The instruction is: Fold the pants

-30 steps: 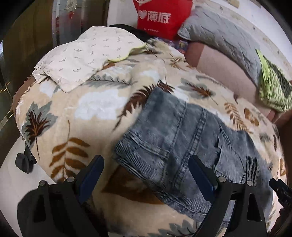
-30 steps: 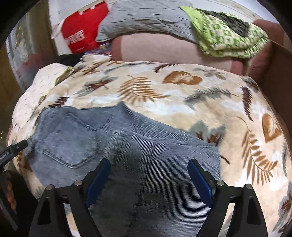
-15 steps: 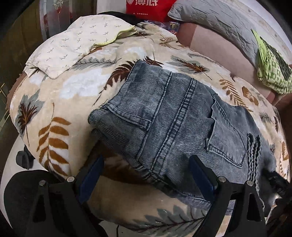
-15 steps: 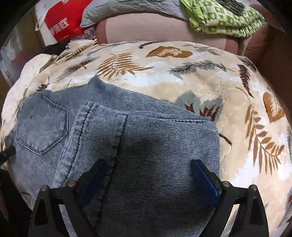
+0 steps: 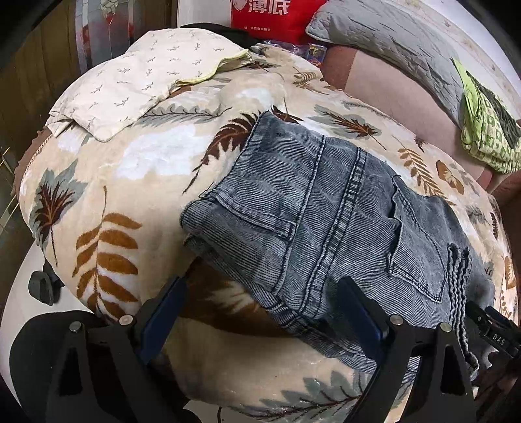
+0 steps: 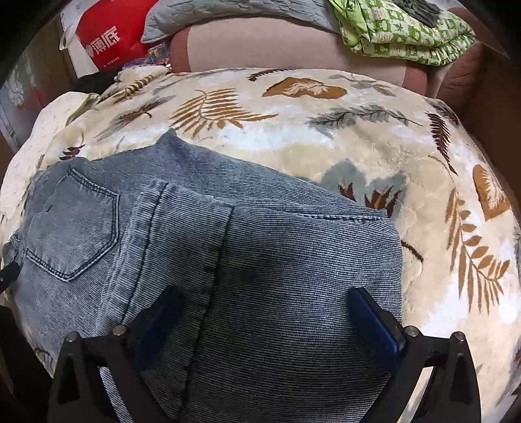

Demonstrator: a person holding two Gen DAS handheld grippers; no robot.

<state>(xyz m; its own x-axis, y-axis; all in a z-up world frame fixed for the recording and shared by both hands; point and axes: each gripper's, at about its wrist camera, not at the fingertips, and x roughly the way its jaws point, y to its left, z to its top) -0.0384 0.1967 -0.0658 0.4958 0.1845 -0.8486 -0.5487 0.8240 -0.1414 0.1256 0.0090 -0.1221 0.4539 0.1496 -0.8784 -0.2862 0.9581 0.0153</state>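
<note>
Grey-blue denim pants lie folded on a leaf-patterned blanket, back pockets up. In the left wrist view my left gripper stands open at the near edge of the pants, whose lower corner reaches between its fingers without the pads touching it. In the right wrist view the pants fill the lower half, with a folded layer across the middle. My right gripper hangs close over the denim with its jaws opening wide. The cloth lies under and between the blue pads, which do not press on it.
The blanket covers a rounded seat. A cream patterned pillowcase lies at its far left. Behind are a red bag, a grey quilted pillow, a pink backrest and a green patterned cloth. A black caster shows low on the left.
My right gripper has sunk toward the denim and its jaws have spread wider. A folded layer now shows across the pants. The left gripper has stayed open and barely moved.
</note>
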